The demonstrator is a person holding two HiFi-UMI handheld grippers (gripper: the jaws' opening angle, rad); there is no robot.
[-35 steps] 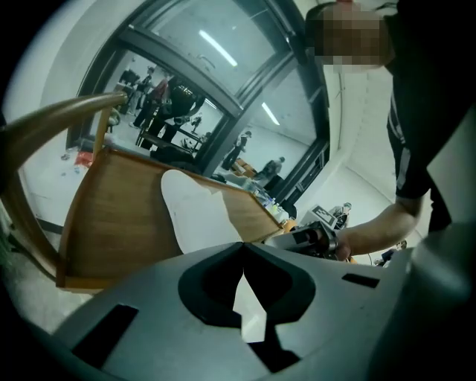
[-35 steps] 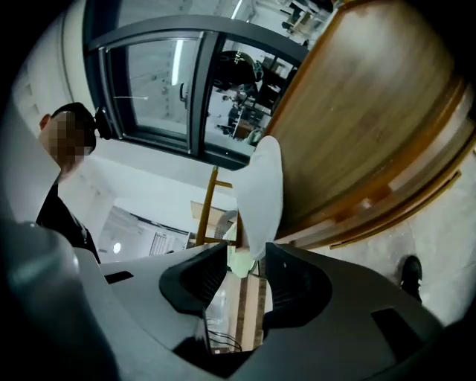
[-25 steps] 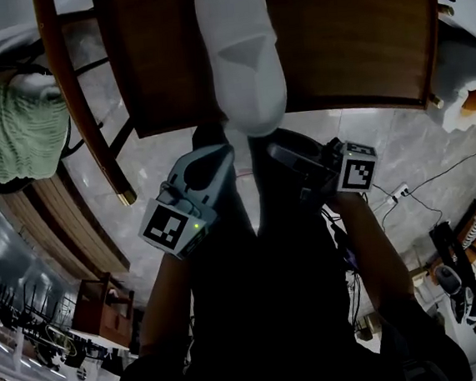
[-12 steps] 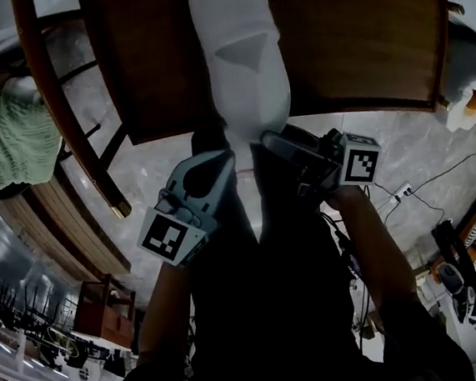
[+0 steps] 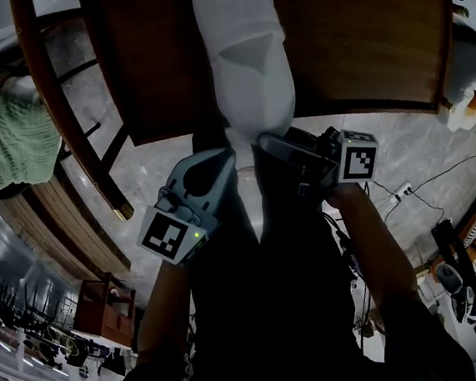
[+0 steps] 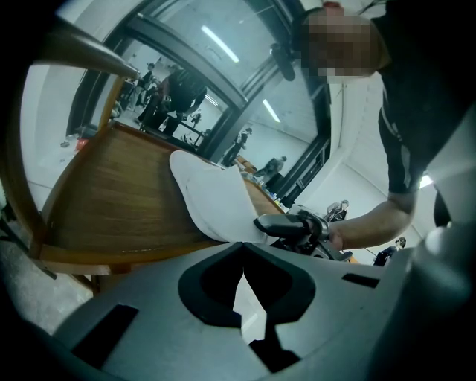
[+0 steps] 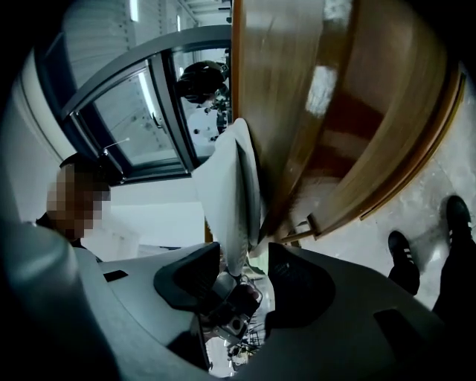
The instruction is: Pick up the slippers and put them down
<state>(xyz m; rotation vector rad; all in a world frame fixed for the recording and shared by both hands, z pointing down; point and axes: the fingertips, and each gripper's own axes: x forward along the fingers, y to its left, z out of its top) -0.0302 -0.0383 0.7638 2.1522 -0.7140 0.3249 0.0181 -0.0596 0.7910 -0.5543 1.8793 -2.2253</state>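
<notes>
Left fingers (image 6: 204, 286): closed to a thin slit, tips together at the near edge of the white slipper (image 6: 216, 205), a white strip showing in the slit.
Right fingers (image 7: 186, 279): apart, dark pads on either side of the slipper's near end, which stood edge-on between them; contact with the pads could not be told.
Left gripper (image 5: 228, 155): pointed up and to the right at the slipper's near end, its marker cube (image 5: 173, 232) toward the person.
Right gripper (image 5: 265, 145): pointed up and to the left at the same end, just beside the left gripper, its marker cube (image 5: 358, 161) out to the right.
Slipper: stretched lengthwise away from the person over the surface (image 5: 357, 40), its near end just past the surface's near edge; whether it rested there or was held just off could not be told.
Surface: brown wood, with a curved wooden rail at its left.
Floor (image 5: 418, 151): pale marble, below the surface's near edge.
Towel (image 5: 10, 132): green, well apart at the far left.
</notes>
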